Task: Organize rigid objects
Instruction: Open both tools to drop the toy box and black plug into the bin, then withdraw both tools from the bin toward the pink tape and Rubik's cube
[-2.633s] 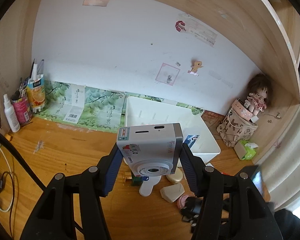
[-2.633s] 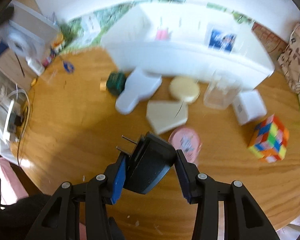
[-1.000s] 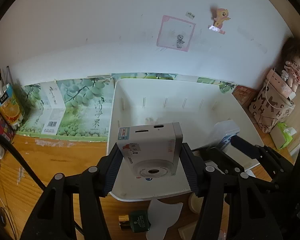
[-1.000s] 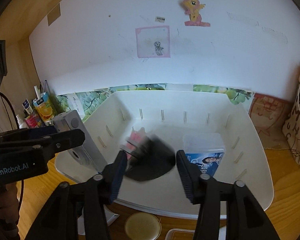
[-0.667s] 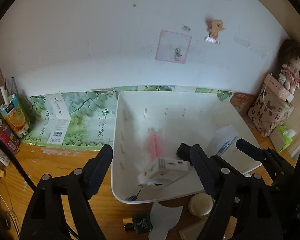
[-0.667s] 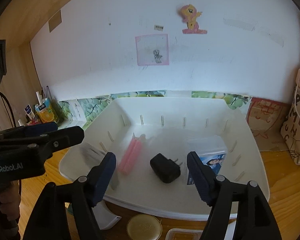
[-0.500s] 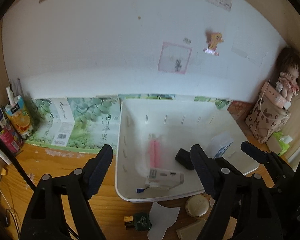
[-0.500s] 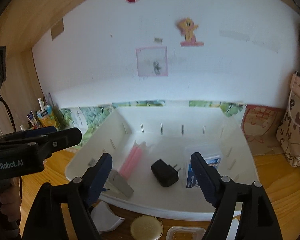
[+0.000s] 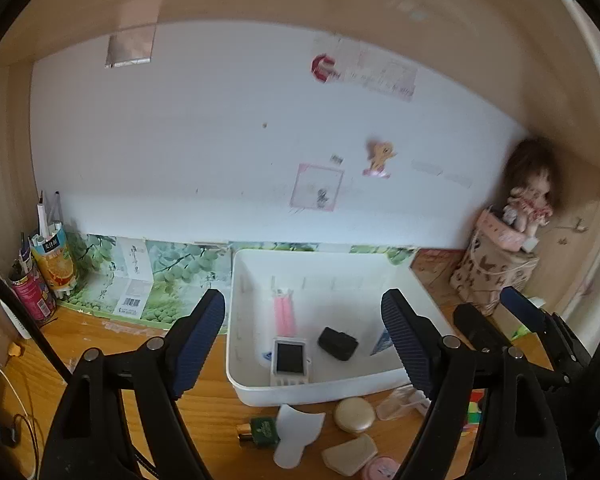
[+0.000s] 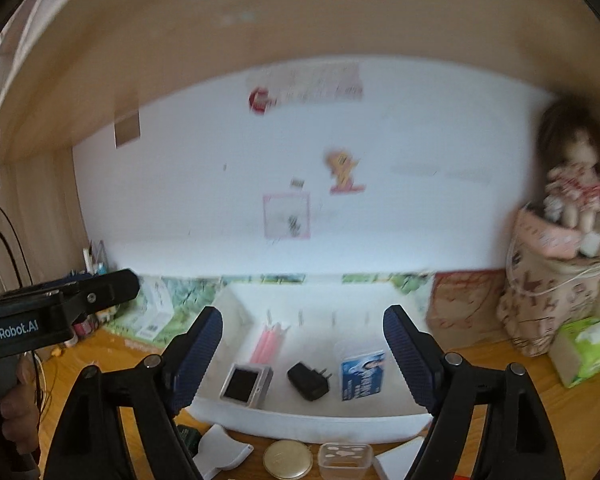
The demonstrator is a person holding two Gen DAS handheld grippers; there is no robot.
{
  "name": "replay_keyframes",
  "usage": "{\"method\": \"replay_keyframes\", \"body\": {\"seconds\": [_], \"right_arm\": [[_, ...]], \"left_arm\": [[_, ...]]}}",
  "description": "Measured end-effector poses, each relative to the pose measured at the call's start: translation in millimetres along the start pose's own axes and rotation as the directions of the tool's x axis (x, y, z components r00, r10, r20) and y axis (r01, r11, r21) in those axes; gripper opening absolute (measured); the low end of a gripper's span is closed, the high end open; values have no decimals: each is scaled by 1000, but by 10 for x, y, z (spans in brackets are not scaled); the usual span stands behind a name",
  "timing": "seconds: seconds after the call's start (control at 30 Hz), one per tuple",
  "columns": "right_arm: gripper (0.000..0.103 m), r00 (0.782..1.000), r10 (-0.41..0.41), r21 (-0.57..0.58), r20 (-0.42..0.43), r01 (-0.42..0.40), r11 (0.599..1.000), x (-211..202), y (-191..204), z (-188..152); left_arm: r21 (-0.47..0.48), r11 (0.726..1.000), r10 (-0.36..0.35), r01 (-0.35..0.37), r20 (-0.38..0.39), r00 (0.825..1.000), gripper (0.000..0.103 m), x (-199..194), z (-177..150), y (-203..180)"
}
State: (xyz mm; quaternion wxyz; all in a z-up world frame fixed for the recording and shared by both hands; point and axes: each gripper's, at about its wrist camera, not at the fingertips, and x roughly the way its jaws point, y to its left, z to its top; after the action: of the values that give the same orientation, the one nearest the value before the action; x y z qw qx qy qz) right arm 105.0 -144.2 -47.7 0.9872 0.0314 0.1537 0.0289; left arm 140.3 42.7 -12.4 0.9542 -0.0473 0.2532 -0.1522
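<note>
White plastic bin [image 9: 260, 394] sits at the back of your wooden worktop [image 9: 204, 408]; along its front wall lie the camera [image 9: 289, 360], screen up, and just beside it the black charger [image 9: 337, 343]. Your left gripper [image 9: 303, 344] and right gripper [image 10: 302, 356] hover above the bin's front edge, jaws spread wide, grasping nothing.
</note>
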Motion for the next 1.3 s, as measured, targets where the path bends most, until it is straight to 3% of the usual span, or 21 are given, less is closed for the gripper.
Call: {"method": "replay_keyframes", "body": {"seconds": [0.27, 0.43, 0.63, 0.83, 1.03, 1.3], "right_arm": [[84, 991, -77, 18, 110, 75, 997, -656, -53, 43], [84, 982, -121, 41, 146, 116, 992, -947, -75, -62], [84, 976, -163, 75, 148, 153, 985, -1182, -125, -264], [84, 978, -189, 99, 92, 180, 979, -1277, -246, -460], [84, 985, -173, 107, 16, 171, 979, -1280, -399, -622], [84, 988, -75, 72, -136, 85, 994, -1134, -618, -771]], "left_arm": [[-10, 998, -54, 55, 52, 997, 87, -424, -24, -127], [-51, 996, -74, 76, 41, 996, 88, -559, -90, -143], [-96, 994, -55, 49, -59, 997, 88, -570, -290, -174], [-144, 990, -13, -11, -162, 987, 88, -506, -494, -216], [-190, 976, 39, -104, -316, 948, 88, -318, -728, -274], [-292, 922, 67, -253, -525, 849, 88, -51, -1095, -287]]}}
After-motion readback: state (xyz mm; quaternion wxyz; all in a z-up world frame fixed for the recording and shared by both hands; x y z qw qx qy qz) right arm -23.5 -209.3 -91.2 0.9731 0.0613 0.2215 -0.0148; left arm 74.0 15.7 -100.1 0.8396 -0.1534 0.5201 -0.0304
